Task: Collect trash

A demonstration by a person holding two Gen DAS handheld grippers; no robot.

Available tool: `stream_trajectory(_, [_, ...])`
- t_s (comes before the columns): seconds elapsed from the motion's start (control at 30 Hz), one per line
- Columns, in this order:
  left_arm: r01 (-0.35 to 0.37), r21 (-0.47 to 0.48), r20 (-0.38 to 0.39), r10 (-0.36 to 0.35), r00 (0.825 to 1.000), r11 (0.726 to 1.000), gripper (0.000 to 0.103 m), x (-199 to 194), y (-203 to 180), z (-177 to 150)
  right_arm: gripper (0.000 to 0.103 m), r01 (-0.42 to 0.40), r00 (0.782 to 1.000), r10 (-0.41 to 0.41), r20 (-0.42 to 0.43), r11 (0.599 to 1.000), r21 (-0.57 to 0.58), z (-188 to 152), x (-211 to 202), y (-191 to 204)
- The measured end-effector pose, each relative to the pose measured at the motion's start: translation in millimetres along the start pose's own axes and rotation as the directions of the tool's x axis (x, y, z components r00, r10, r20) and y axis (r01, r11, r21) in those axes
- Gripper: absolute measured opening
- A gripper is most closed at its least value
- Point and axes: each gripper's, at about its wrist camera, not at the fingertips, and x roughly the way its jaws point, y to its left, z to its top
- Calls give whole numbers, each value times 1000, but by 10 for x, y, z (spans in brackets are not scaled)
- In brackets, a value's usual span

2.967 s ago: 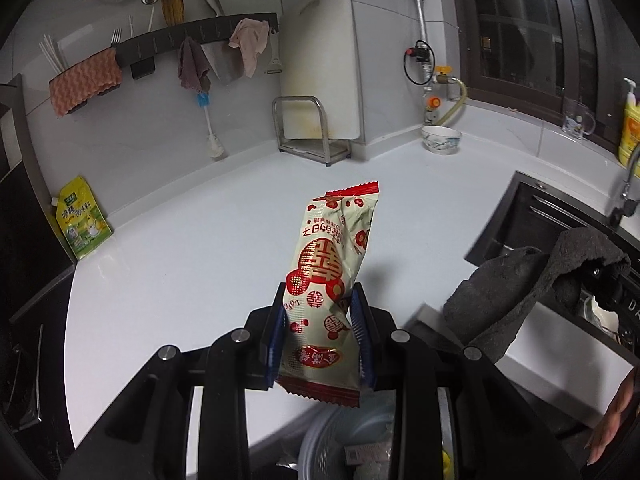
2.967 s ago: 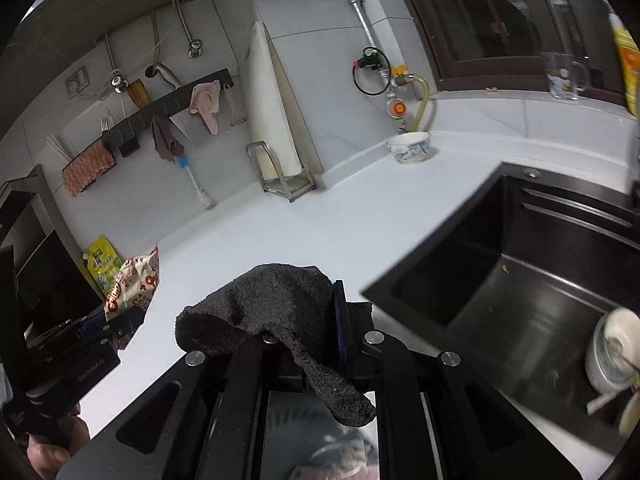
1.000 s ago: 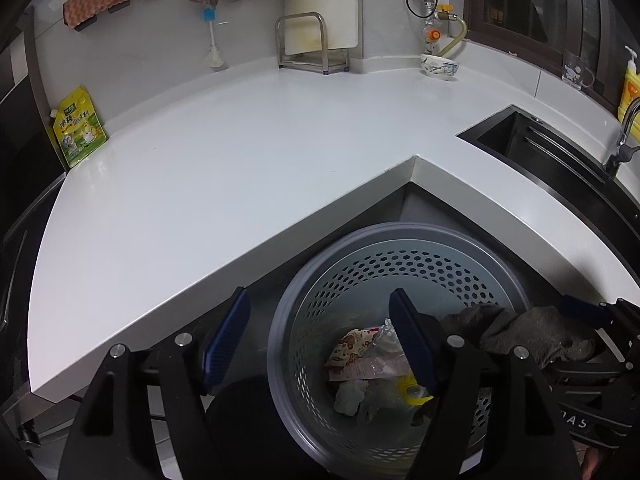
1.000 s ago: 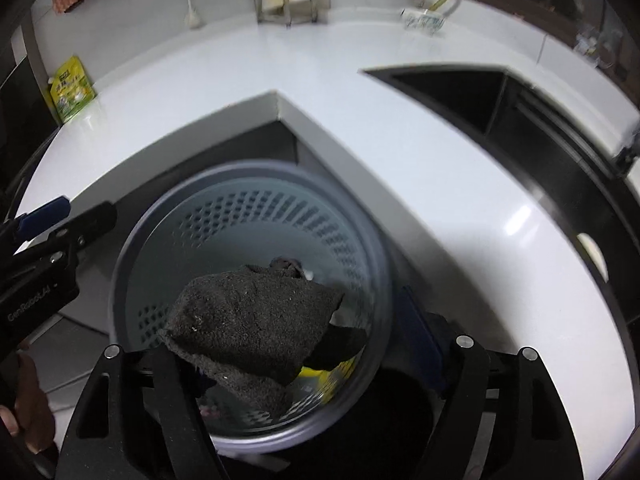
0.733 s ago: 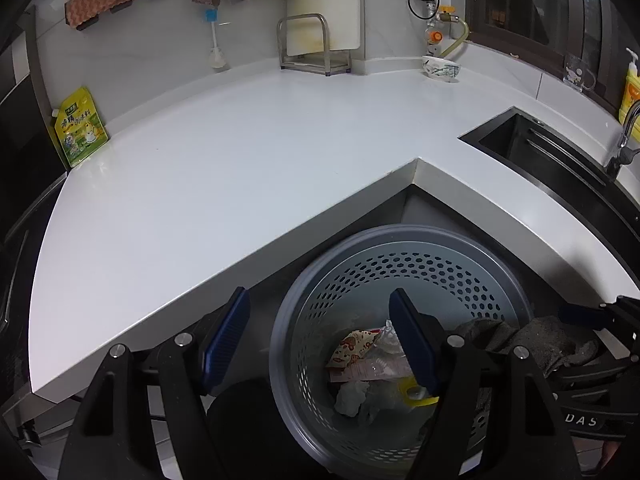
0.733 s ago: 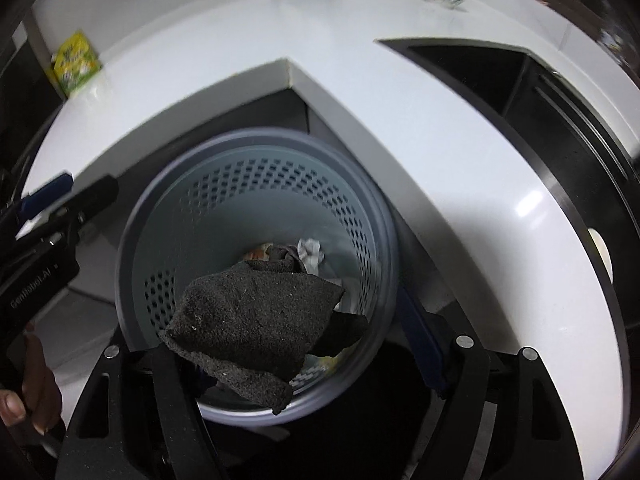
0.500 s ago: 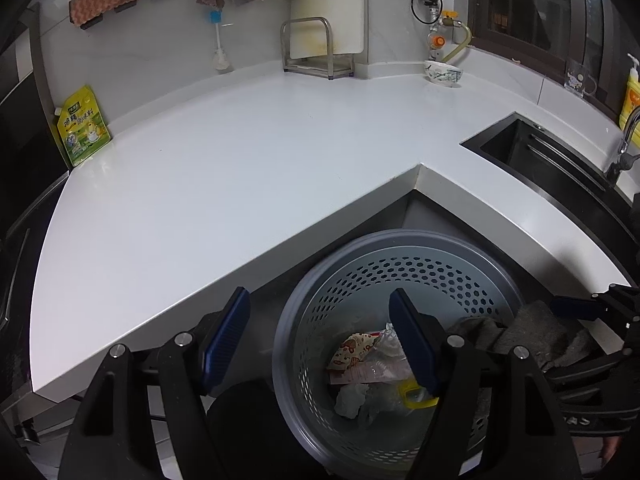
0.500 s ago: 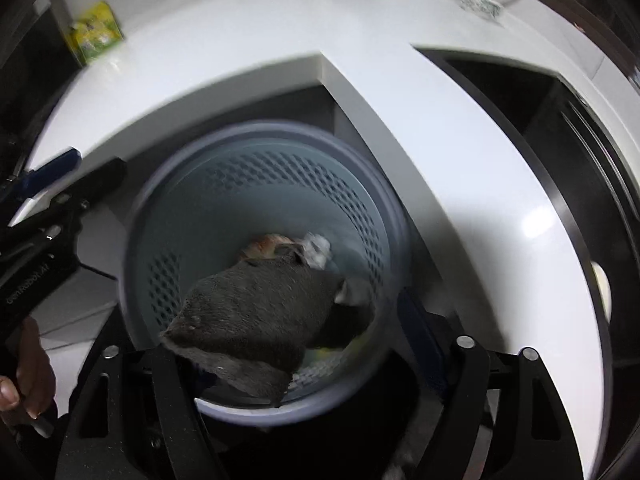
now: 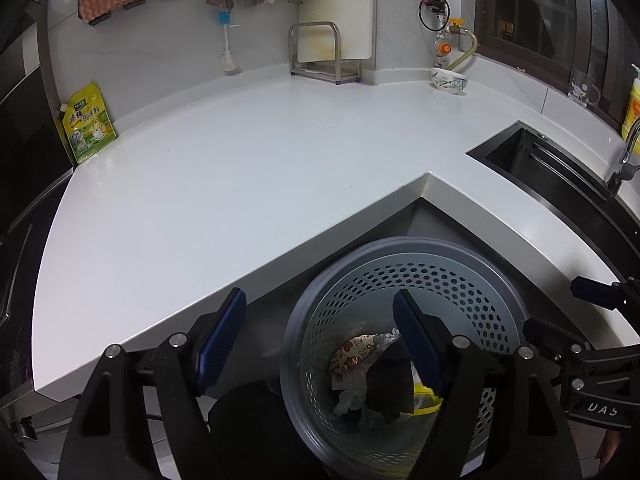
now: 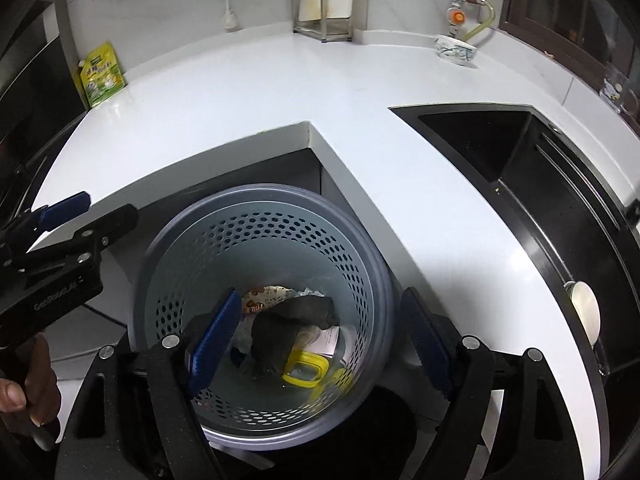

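Trash (image 9: 352,392): wrapper (image 9: 356,350), dark cloth (image 9: 390,384) and yellow-rimmed tub (image 10: 304,372), all down in the bin (image 9: 400,244), tucked under the desk's (image 9: 240,168) inner corner. Looks like the drop step, about done.

From the left: pouch (image 9: 86,122) propped against the wall at the far end, probably not rubbish; bowl (image 9: 448,79) toward the back right; sink (image 9: 520,160) at the right.

To finish well: lift both tools straight up, clear of the rim; keep them spread so nothing snags; then scan the desk for leftovers before reaching again.

Left fingers (image 9: 222,334): wide apart, have just been opening further, nothing between them, touching nothing, hanging over the bin's left rim.

Right fingers (image 10: 216,332): wide apart too, empty, poised above the bin mouth; cloth seen between them but lying well below, not pinched.
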Motion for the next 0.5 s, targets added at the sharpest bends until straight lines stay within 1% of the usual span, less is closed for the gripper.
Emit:
stream_trajectory(0.17, [4,-1,1,-4,1000,1000,76,-12,-9,15,78,-17,1000,17,20,999,27,9,12,16])
stream_trajectory(0.27, [2,0,6,-2,1000,1000,82,-35,-12,15,78,-22,999,20,28,999,41,-6,6,13])
stream_trajectory(0.33, [1,-1,10,-1,1000,1000,88,-56,-16,19,78,-29,999,28,32,998,55,-20,13,7])
stream_trajectory(0.43, [-4,-6,19,4,1000,1000,95,-87,-7,32,78,-36,999,34,35,996,77,-46,30,-1])
stream_trajectory(0.5, [-8,-7,22,8,1000,1000,95,-101,-7,39,78,-36,999,33,35,996,83,-66,36,2])
